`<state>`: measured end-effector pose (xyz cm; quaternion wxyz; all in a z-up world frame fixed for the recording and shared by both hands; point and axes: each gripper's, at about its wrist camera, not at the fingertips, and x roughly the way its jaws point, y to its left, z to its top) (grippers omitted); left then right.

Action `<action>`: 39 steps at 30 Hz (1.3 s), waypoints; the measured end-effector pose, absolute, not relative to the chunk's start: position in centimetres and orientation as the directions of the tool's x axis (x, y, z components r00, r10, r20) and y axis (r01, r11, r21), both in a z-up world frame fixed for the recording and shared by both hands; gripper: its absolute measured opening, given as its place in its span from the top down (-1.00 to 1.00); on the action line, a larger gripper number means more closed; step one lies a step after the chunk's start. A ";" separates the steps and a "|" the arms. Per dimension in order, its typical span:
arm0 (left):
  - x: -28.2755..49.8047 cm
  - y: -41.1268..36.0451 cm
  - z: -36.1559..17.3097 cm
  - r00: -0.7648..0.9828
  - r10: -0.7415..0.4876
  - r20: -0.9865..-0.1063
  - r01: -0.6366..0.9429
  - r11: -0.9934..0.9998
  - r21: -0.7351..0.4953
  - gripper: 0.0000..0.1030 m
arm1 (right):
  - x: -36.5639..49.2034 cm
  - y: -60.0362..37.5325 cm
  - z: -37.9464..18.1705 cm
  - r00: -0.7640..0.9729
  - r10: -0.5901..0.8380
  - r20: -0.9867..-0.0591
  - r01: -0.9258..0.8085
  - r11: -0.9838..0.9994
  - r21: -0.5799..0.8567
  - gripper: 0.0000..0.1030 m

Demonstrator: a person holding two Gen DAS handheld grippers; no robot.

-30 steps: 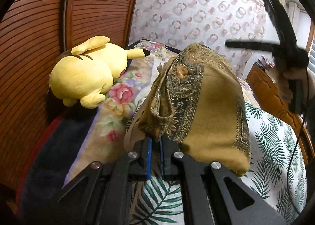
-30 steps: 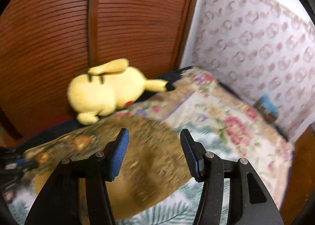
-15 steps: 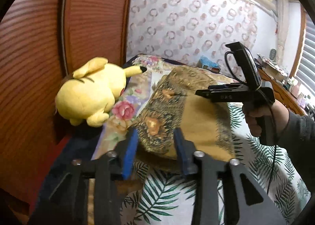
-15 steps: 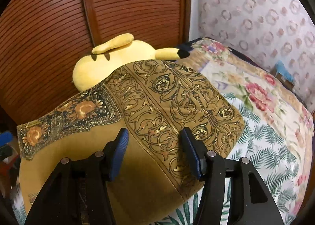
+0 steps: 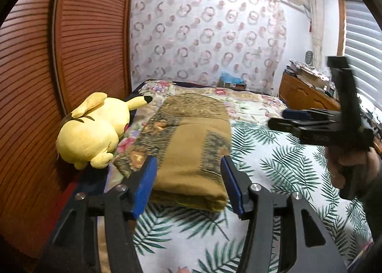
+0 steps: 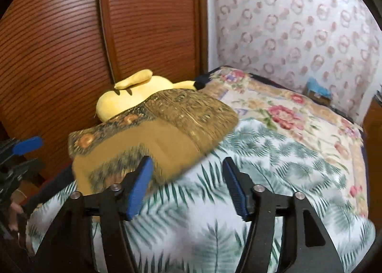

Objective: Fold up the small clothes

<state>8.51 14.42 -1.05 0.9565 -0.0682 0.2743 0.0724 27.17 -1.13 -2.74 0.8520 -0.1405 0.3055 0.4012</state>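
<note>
One cloth (image 5: 191,151), folded, lay on bed (image 5: 274,153) beside plush (image 5: 93,134) | left gripper (image 5: 188,184) apart, empty | right gripper (image 6: 187,184) apart, clear, likely since fold looked done

No legible text, label, brand or number in either view.

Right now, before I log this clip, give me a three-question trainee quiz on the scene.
1. True or false: the left gripper has its jaws closed on the folded mustard cloth.
2. What lies beside the cloth, by the wooden doors?
A. pillow
B. yellow plush toy
C. basket
3. Fill in: the cloth rests on a ___-print sheet.

Key: 1 false; 2 B; 3 leaf.
</note>
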 end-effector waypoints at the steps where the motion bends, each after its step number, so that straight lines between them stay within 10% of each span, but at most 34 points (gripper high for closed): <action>1: 8.4 13.9 -1.0 0.840 0.093 -0.535 -0.165 0.982 -0.088 -0.05 | 26.5 -2.0 -2.6 0.501 0.596 -0.628 -0.763 0.647 0.004 -0.42; 7: 8.1 9.8 -0.8 0.842 0.044 -0.538 -0.090 0.994 -0.059 -0.05 | 22.2 -9.0 -1.6 0.575 0.573 -0.584 -0.690 0.723 0.030 -0.67; 39: 4.1 0.0 6.5 0.907 -0.048 -0.420 0.028 0.998 -0.052 -0.06 | 8.2 -25.5 4.5 0.870 0.343 -0.354 -0.363 0.932 0.011 -0.69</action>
